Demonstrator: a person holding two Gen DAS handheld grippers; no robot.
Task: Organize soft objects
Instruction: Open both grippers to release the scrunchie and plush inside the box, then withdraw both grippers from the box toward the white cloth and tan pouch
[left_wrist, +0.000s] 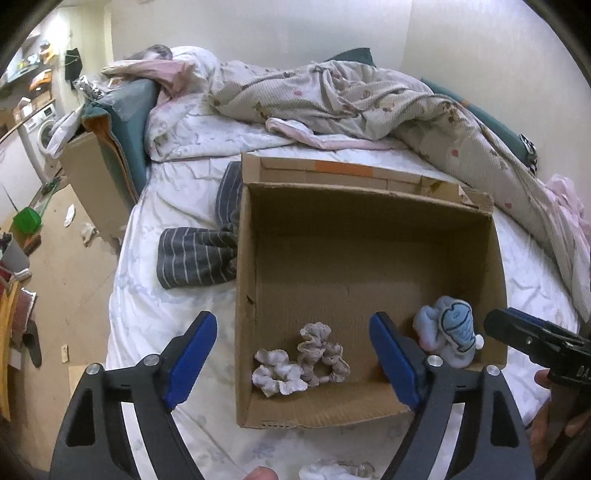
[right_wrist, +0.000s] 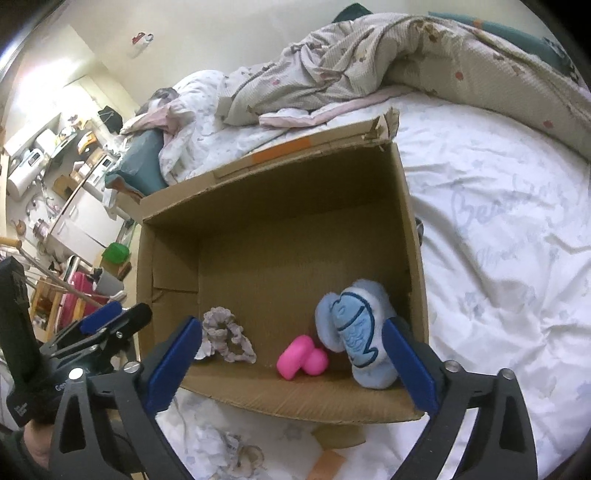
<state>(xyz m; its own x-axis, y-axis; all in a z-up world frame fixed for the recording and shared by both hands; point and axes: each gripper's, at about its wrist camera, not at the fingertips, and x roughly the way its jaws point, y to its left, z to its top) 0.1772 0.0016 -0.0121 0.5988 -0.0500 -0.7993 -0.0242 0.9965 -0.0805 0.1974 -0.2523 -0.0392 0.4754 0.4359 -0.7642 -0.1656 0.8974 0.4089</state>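
Your left gripper (left_wrist: 291, 354) spreads wide and empty over the near wall of one corrugated cardboard box (left_wrist: 245, 266); your right gripper (right_wrist: 291, 365) likewise gapes wide, holding nothing. Inside, near edge: two ruffled scrunchies, one white (left_wrist: 279, 373), one beige (left_wrist: 323, 349); one pink rounded soft toy (right_wrist: 303, 360); one fuzzy pale-blue plush (right_wrist: 356, 338) with a stitched fish patch, in the right corner. Left of the box: one grey striped knit garment (left_wrist: 197, 256). Beyond: one rumpled quilted blanket (left_wrist: 332, 94) across the white bed sheet (right_wrist: 498, 221).
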